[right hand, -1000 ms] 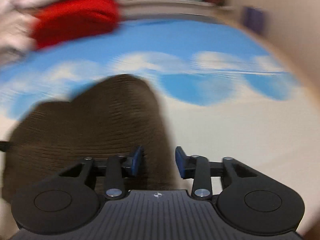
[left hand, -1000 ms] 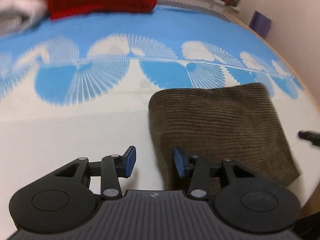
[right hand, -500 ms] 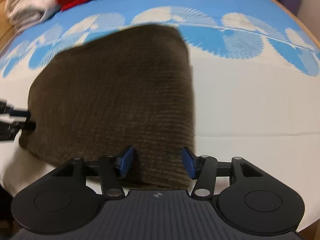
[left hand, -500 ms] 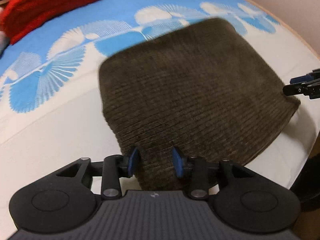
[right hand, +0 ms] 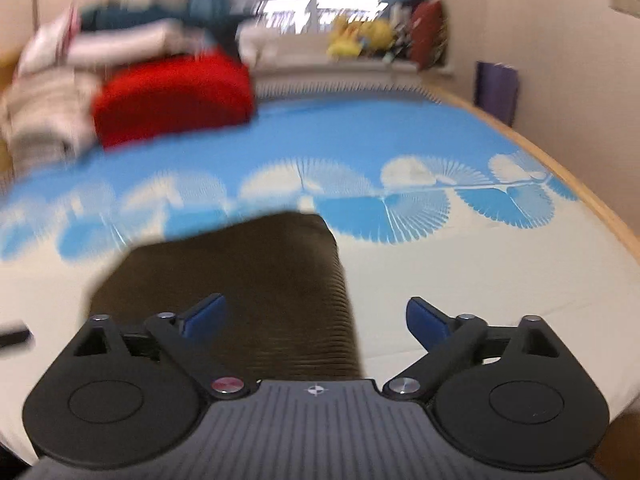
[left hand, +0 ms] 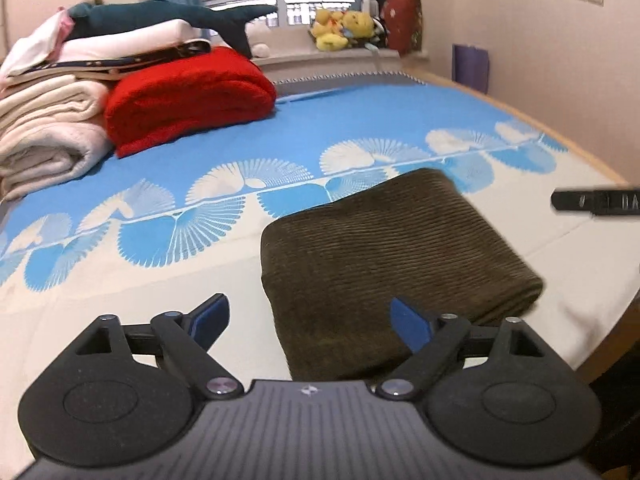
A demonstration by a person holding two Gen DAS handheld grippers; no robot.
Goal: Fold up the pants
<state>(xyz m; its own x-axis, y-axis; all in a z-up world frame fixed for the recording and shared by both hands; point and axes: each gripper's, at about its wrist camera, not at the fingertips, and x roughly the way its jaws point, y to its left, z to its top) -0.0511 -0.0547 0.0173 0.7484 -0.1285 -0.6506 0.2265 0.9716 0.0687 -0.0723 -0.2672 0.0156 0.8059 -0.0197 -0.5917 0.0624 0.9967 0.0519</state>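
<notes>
Brown corduroy pants lie folded into a thick rectangle on the bed near its front edge, also blurred in the right wrist view as the pants. My left gripper hovers over their near left corner, jaws opening wide, blue pads clear of the cloth. My right gripper hangs over their near right edge, jaws likewise opening, nothing pinched. A black fingertip of the right gripper shows at the right edge of the left wrist view.
The bed sheet is blue with white fan shapes, cream towards the front. A red folded blanket and a pile of pale linens sit at the back left. Plush toys line the windowsill. A wall runs along the right.
Both grippers' jaws went from half-closed around the pants' near edge to wide apart, letting go. Both have pulled back and risen, so the room beyond the bed now shows.
</notes>
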